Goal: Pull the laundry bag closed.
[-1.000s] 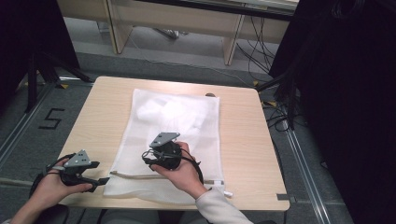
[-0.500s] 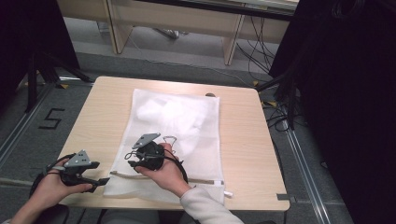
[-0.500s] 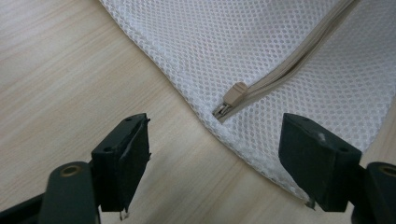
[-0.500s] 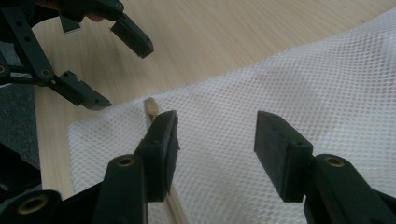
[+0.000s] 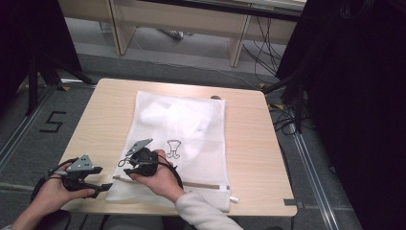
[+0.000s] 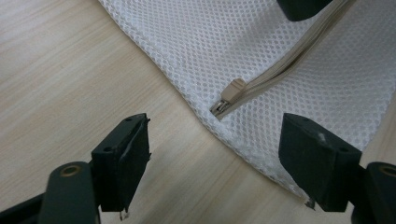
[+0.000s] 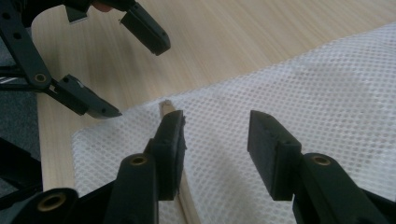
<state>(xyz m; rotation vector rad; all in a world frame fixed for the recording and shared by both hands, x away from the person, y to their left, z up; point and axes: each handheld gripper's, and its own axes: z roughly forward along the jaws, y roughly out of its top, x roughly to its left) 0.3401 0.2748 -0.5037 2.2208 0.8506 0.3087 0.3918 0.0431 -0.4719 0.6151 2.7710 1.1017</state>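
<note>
Surface: one light wooden table on grey floor, a pale wooden bench behind, dark curtains either side.

Items: one white mesh laundry bag lying flat mid-table, one beige zipper along its near edge.

Grippers, two: left gripper jaws wide apart, beside the bag's corner; right gripper just been closing, jaws apart, over the zipper end.

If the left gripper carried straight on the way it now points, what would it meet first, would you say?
Most likely the zipper pull at the corner of the white mesh laundry bag, which lies just ahead between the open jaws of the left gripper; depth is hard to judge.
</note>
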